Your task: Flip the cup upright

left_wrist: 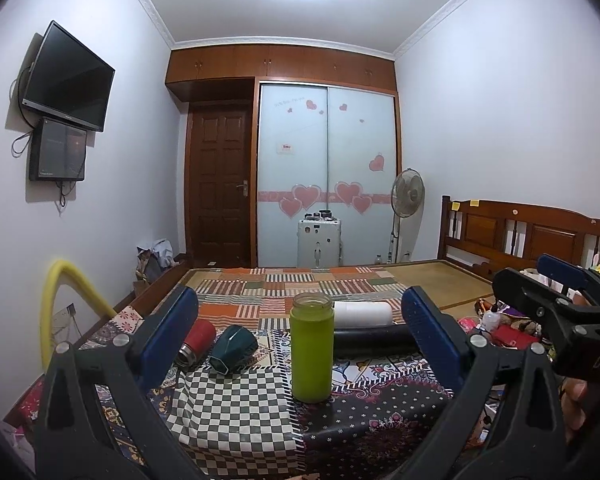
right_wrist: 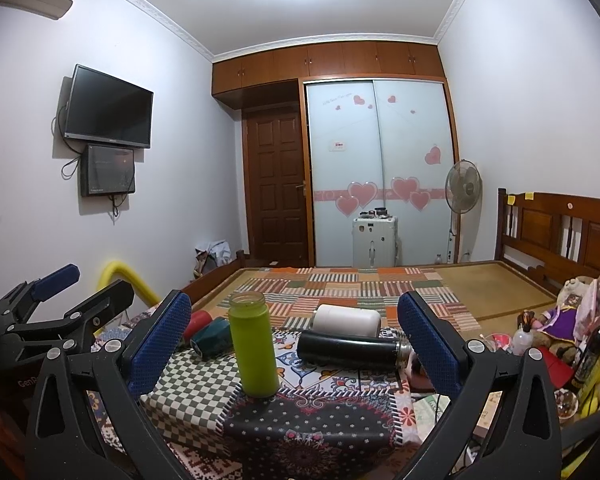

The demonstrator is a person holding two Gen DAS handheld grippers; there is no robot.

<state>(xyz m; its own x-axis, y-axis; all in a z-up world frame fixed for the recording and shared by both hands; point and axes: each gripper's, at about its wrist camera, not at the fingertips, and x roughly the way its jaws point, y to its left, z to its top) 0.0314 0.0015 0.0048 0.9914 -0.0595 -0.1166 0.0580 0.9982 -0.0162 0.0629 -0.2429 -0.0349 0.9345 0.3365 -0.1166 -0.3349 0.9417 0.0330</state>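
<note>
A lime green cup (left_wrist: pixel 312 350) (right_wrist: pixel 254 346) stands upright, mouth up, on the patterned cloth (left_wrist: pixel 236 412). A red cup (left_wrist: pixel 195 340) (right_wrist: pixel 199 322), a dark green cup (left_wrist: pixel 233 347) (right_wrist: pixel 212 340), a black flask (left_wrist: pixel 374 342) (right_wrist: pixel 352 350) and a white cup (left_wrist: pixel 363 314) (right_wrist: pixel 347 320) lie on their sides behind it. My left gripper (left_wrist: pixel 300 344) is open and empty, its blue pads either side of the green cup but nearer the camera. My right gripper (right_wrist: pixel 296 344) is open and empty, with the green cup and black flask between its fingers' lines of sight.
Toys, bottles and clutter (right_wrist: pixel 572 344) lie at the right. A yellow tube (left_wrist: pixel 60 300) arches at the left. A wooden headboard (left_wrist: pixel 520 232), a fan (left_wrist: pixel 408 196) and a white suitcase (left_wrist: pixel 319 242) stand farther back.
</note>
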